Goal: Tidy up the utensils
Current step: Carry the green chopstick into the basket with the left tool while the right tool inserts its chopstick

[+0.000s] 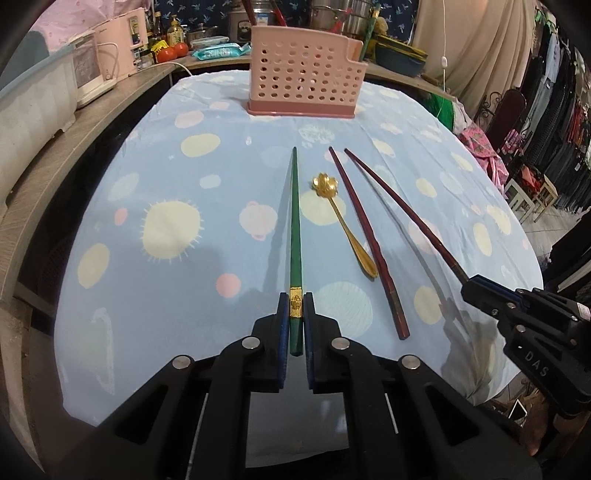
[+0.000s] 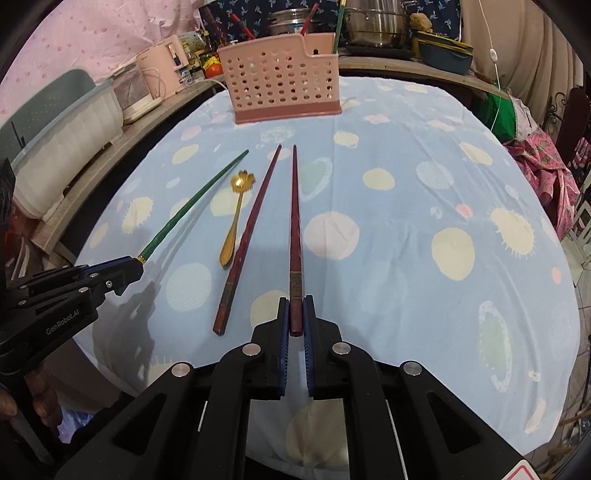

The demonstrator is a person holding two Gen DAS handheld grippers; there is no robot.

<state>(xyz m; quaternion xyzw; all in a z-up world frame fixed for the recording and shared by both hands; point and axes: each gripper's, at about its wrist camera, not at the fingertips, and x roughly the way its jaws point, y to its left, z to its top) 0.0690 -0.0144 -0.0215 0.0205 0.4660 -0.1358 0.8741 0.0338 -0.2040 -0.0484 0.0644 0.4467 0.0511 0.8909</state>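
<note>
My left gripper [image 1: 295, 306] is shut on the thick end of a green chopstick [image 1: 295, 221], at its gold band; its tip points toward the pink perforated utensil holder [image 1: 303, 77]. In the right wrist view the same green chopstick [image 2: 192, 203] juts from the left gripper [image 2: 135, 264]. My right gripper [image 2: 295, 310] is shut on the thick end of a dark red chopstick [image 2: 295, 214], which also shows in the left wrist view as the red chopstick [image 1: 399, 218] leading to the right gripper [image 1: 467, 286]. A second red chopstick [image 2: 251, 229] and a gold flower-bowl spoon [image 2: 236, 218] lie on the cloth between them.
The table wears a light blue cloth [image 2: 424, 184] with pale dots. The pink holder [image 2: 284, 77] stands at the far edge. A wooden ledge [image 1: 74, 122] with white appliances runs along the left. Pots [image 2: 373, 22] stand behind the holder, clothes racks [image 1: 554, 129] to the right.
</note>
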